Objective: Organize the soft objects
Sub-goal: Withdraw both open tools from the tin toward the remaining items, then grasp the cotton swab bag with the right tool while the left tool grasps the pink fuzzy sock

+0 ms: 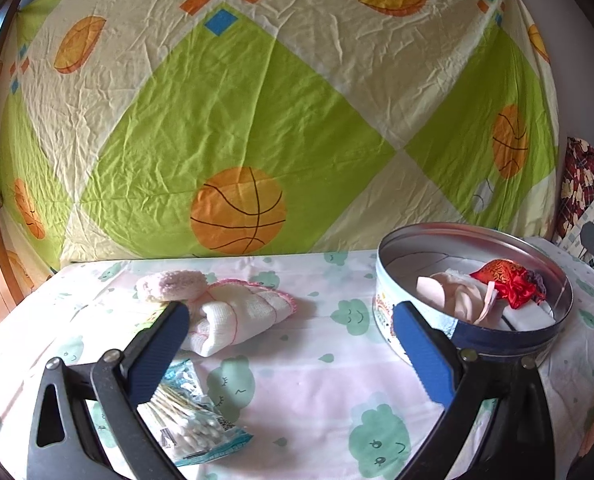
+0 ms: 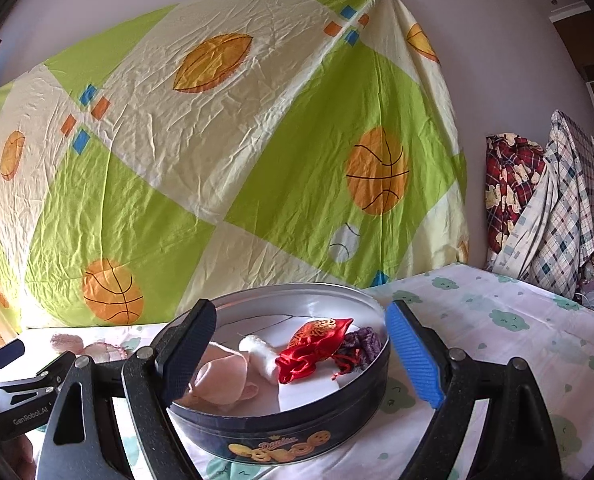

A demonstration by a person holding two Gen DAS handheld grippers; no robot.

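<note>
Shiny metal tin (image 2: pixel 281 428), glossy red satin pouch (image 2: pixel 311 350), creased cotton sheet (image 1: pixel 257 92)

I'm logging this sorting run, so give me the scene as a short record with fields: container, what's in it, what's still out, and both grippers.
container: round tin, open, no lid in view
in tin: red satin pouch, purple knit item, pink cloth, white fluffy piece
still on table: white cloth with pink edging, fuzzy pink item, cotton swab packet
left gripper: open, empty, facing the white cloth
right gripper: open, empty, over the tin
</note>
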